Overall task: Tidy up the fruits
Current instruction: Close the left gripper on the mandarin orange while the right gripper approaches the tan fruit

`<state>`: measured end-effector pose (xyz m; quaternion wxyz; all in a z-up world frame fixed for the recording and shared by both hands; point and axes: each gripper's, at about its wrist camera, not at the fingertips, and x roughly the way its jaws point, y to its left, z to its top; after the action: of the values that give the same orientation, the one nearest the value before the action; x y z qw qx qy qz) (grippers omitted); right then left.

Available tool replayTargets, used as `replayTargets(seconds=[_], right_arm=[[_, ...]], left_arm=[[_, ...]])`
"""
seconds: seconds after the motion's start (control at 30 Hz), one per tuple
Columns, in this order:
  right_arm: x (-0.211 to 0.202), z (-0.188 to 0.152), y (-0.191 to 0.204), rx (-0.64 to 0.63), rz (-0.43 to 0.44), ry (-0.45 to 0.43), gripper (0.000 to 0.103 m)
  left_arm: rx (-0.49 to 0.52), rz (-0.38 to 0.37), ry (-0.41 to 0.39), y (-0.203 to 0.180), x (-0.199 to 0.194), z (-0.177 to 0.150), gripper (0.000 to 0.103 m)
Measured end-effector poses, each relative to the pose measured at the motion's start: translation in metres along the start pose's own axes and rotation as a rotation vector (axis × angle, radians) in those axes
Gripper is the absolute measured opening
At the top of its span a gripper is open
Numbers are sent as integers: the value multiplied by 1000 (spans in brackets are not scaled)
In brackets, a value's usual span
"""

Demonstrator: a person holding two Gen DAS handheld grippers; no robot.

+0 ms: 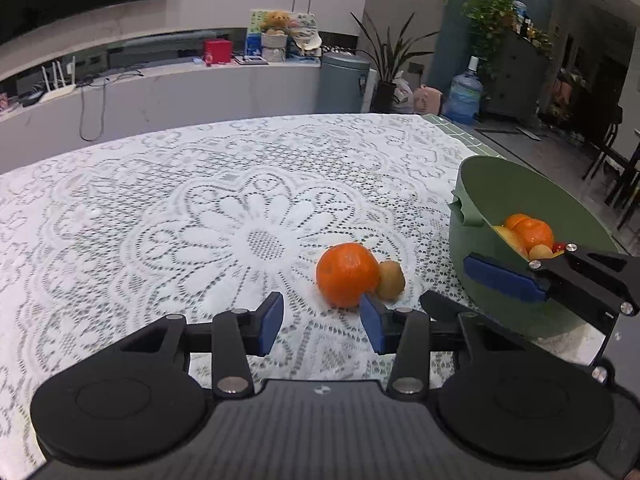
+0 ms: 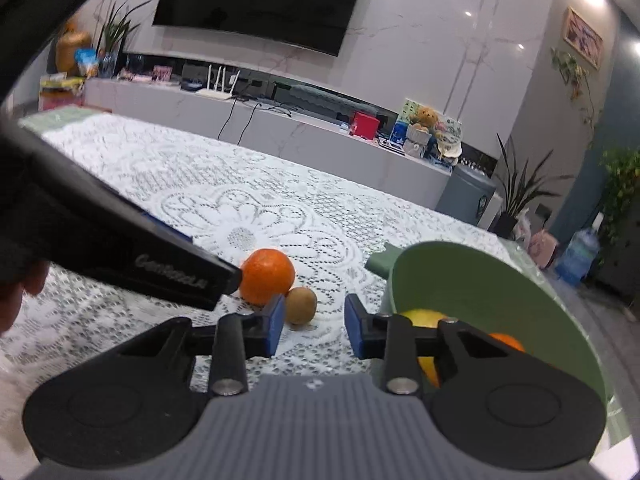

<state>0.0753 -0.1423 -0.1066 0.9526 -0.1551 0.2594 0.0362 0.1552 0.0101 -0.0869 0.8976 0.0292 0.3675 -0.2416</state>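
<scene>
An orange [image 1: 346, 272] lies on the lace cloth with a brown kiwi [image 1: 392, 280] touching its right side. My left gripper [image 1: 322, 322] is open just in front of them; its right pad is close to the orange's near side and nothing is between the jaws. A green pot [image 1: 500, 184] at the right holds oranges [image 1: 528, 232] and other fruit. My right gripper [image 1: 446, 280] reaches in across the pot's near wall. In the right wrist view, the right gripper [image 2: 315, 320] is open and empty, near the kiwi [image 2: 301, 305], the orange [image 2: 267, 276] and the pot [image 2: 460, 280].
The white lace tablecloth [image 1: 200, 220] covers a wide table; a green mat [image 1: 460, 128] shows at its far right corner. Beyond the table's far edge runs a low white cabinet [image 1: 200, 88] with boxes and a router. The left gripper's black finger [image 2: 180, 268] crosses the right wrist view.
</scene>
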Motion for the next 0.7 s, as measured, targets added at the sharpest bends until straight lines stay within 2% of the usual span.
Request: replayTargets(seconds=[0.37, 0.6, 0.7], right_arm=[[22, -2, 18, -231, -33, 6, 24], [28, -7, 23, -320, -56, 3, 24], [28, -9, 24, -344, -61, -3, 25]], left_arm=[[-21, -82, 29, 8, 22, 10, 52], [-49, -135, 44, 12, 32, 13, 52], [-84, -151, 46, 17, 37, 17, 56]])
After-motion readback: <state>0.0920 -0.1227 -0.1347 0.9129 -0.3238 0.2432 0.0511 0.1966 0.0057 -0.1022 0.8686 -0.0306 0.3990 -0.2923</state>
